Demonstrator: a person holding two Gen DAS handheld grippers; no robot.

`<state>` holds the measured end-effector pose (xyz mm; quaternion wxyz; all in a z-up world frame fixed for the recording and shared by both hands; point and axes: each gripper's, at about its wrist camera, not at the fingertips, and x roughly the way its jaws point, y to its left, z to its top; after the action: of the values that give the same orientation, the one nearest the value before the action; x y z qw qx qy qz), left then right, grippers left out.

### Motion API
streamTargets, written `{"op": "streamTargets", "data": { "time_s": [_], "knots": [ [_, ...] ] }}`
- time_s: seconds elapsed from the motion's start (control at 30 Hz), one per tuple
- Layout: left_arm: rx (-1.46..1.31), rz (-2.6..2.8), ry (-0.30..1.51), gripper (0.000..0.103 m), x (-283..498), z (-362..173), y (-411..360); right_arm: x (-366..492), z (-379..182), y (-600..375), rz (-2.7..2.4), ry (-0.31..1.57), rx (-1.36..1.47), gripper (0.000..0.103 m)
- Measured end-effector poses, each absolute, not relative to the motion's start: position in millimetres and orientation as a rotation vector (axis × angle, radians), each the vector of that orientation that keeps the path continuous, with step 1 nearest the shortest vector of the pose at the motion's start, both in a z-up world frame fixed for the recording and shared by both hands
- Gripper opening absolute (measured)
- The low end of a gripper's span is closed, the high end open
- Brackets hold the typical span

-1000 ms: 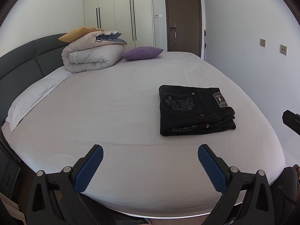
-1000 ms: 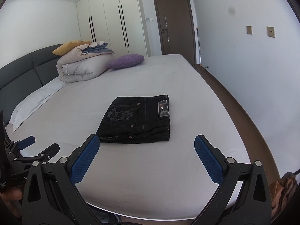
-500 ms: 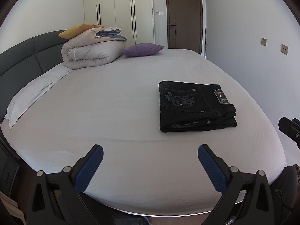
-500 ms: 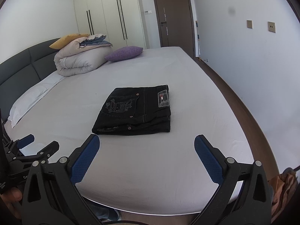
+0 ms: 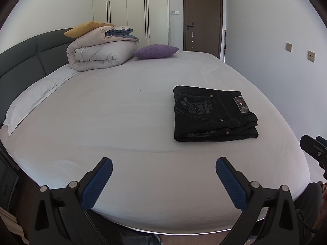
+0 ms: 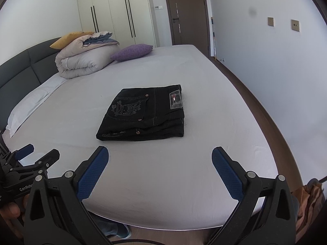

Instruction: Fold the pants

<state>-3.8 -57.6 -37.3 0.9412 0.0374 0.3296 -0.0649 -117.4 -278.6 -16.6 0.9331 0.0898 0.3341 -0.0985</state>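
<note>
The black pants (image 5: 212, 115) are already folded into a neat rectangular stack, lying flat on the bed (image 5: 122, 122). In the left wrist view they sit right of centre, mid frame; in the right wrist view they're pretty much dead centre (image 6: 143, 114). Embroidered back pocket faces up, and the waistband patch is on the right side of the stack.

Tons of bare sheet all round them. The bed's right edge curves past close to the stack's right side in the left wrist view, while in the right wrist view that edge drops to a brown floor strip (image 6: 255, 102) along the wall. The near edge of the mattress runs across the lower part of both frames, just under the fingers.

Left gripper (image 5: 163, 175) hangs over that near edge, jaws spread wide, nothing between them, pants well apart up and to the right. Right gripper (image 6: 159, 165) is the same deal: jaws wide apart and empty, with the pants straight ahead above the gap, not touching.

Way back in the upper left: a rolled duvet (image 5: 98, 55), a yellow pillow (image 5: 81, 29), a purple cushion (image 5: 156, 51), and the grey headboard (image 5: 24, 61).
</note>
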Motion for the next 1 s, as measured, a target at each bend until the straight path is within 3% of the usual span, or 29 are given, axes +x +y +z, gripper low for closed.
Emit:
{"op": "streamTargets", "data": {
  "time_s": [1.0],
  "knots": [
    [0.064,-0.139,0.691,0.103,-3.4,-43.5,-60.2,-102.6,-32.7,-270.6,-0.195,0.713,0.191,0.103]
  ]
}}
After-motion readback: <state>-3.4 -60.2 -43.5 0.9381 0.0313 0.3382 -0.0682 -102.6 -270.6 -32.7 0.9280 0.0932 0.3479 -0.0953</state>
